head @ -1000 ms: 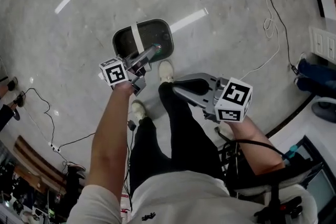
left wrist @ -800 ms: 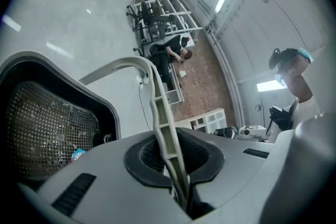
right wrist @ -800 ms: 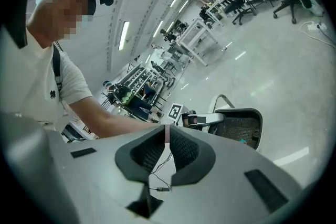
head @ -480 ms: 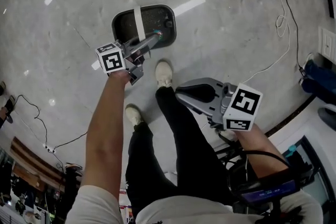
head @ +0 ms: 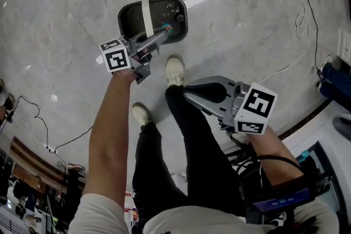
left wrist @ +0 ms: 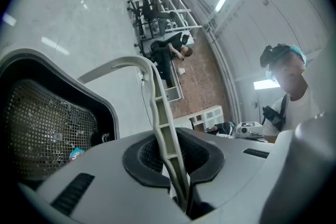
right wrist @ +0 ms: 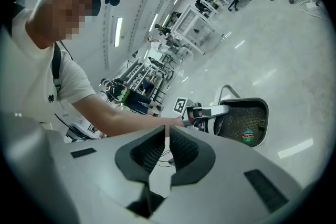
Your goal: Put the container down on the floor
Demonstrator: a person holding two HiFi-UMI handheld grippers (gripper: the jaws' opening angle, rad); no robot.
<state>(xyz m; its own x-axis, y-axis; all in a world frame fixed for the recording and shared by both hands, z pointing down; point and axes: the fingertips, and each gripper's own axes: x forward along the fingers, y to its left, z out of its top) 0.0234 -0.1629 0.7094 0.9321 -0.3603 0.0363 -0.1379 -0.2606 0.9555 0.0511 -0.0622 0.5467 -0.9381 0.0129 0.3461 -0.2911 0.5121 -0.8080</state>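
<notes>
Left tongs clamped on the container's white handle. The container hangs just below and ahead of them, over the floor. Can't tell if the base touches. Long axis roughly in line with the tongs. Right tongs closed, empty, well apart by the leg. Left lowers straight down.

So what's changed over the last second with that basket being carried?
The container has shifted forward, away from the person's feet, carried by the left gripper. Unchanged: the left gripper stays shut on the white handle, and the right gripper stays shut and empty beside the leg.
</notes>
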